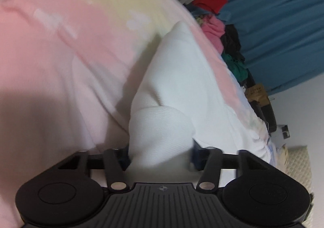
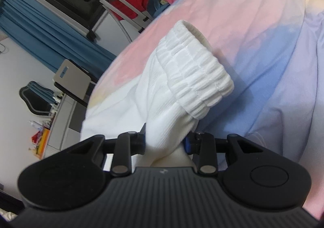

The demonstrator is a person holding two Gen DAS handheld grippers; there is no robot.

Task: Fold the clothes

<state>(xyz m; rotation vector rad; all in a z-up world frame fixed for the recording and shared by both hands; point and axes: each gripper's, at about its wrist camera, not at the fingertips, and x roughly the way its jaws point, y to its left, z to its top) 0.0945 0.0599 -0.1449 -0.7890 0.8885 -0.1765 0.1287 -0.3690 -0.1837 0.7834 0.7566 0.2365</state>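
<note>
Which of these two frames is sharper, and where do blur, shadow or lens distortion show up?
Left wrist view: motion-blurred; the white ribbed garment and pastel pink bedsheet are smeared, with a grey shadow at lower left. Right wrist view: sharper; the garment's elastic waistband shows crisp stitching and casts a soft shadow on the sheet. Fisheye distortion bends the blue curtain and bed edge in both.

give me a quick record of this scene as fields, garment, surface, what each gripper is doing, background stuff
garment: white garment with a ribbed elastic band, partly lifted off the bed
surface: pastel bedsheet, pink, blue and pale yellow
left gripper: shut on a bunched fold of the white garment
right gripper: shut on the white garment just below the elastic band
background: pile of clothes at the bed's edge, blue curtain behind it
image quality: left wrist view blurred
</note>
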